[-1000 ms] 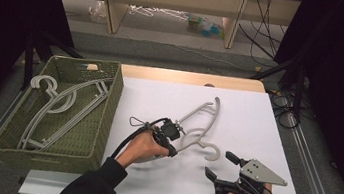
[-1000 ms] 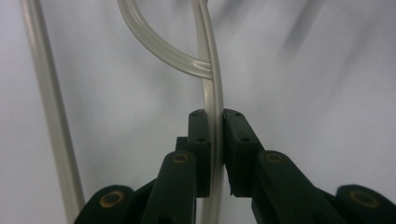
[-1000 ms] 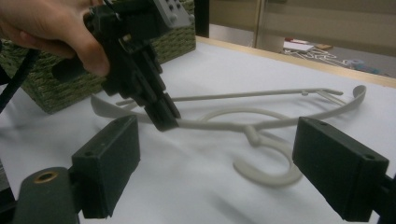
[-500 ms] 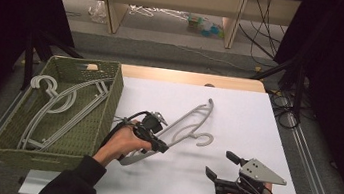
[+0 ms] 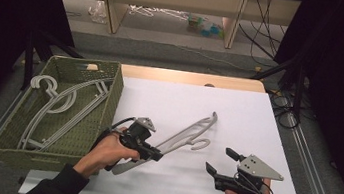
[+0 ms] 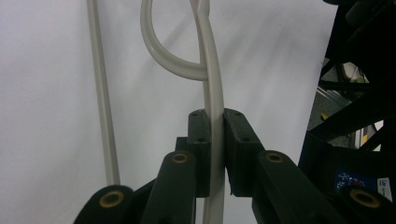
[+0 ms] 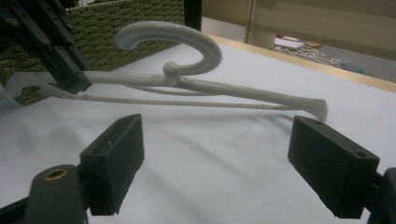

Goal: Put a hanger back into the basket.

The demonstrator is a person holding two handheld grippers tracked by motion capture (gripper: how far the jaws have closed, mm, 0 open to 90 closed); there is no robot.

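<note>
One grey hanger (image 5: 190, 133) is lying out over the white surface (image 5: 258, 118), and the left gripper (image 5: 155, 152) is gripping it. In the left gripper view the jaws are pressing tight on one of the hanger's arms (image 6: 215, 140), just below where the hook curls off to one side, with the thin lower bar running alongside. Seen from the right gripper view, the hanger (image 7: 205, 84) is sitting a little above the surface with its hook pointing up, casting a shadow beneath. The right gripper (image 5: 219, 161) is resting near the front edge of the surface, well apart from the hanger; its two jaws are standing wide open with nothing between them. At the left edge of the surface a green woven basket (image 5: 116, 82) is holding more grey hangers (image 5: 65, 105); at least two are showing there, though they are overlapping too much to count surely.
</note>
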